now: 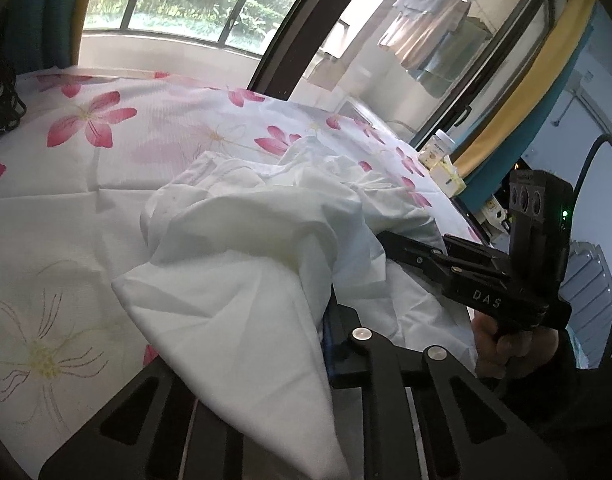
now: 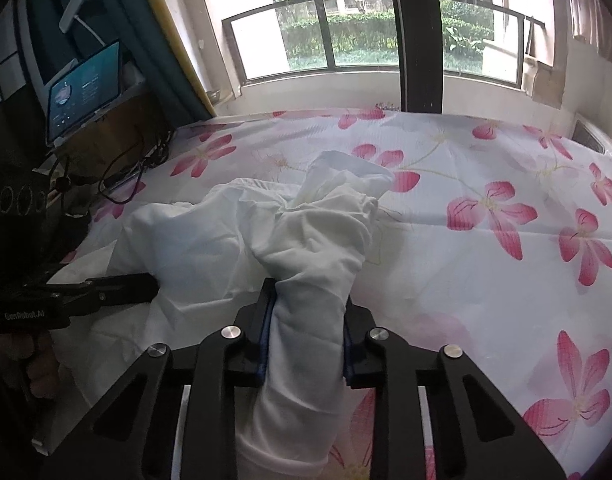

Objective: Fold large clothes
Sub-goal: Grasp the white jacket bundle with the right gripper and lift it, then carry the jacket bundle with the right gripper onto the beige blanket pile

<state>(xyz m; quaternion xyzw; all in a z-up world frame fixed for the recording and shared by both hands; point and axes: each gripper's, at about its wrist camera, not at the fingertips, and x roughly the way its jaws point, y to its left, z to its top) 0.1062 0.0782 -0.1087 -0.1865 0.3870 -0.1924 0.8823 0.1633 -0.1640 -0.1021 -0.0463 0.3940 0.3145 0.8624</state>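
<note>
Across the flower-print bed sheet (image 2: 485, 264) lies the white garment (image 2: 210, 240), crumpled in a heap near the front edge; thin, creased cloth, likely to slip. The right gripper (image 2: 306, 344) has its fingers clamped on a bunched fold; the left gripper (image 1: 329, 344) bites under draped cloth, fingers close together. Best lift both evenly and pull apart until it hangs flat.

Daylight from a barred window (image 2: 381, 36) falls on a flower-print bedsheet (image 2: 485, 240), tablet (image 2: 84, 88) alongside
</note>
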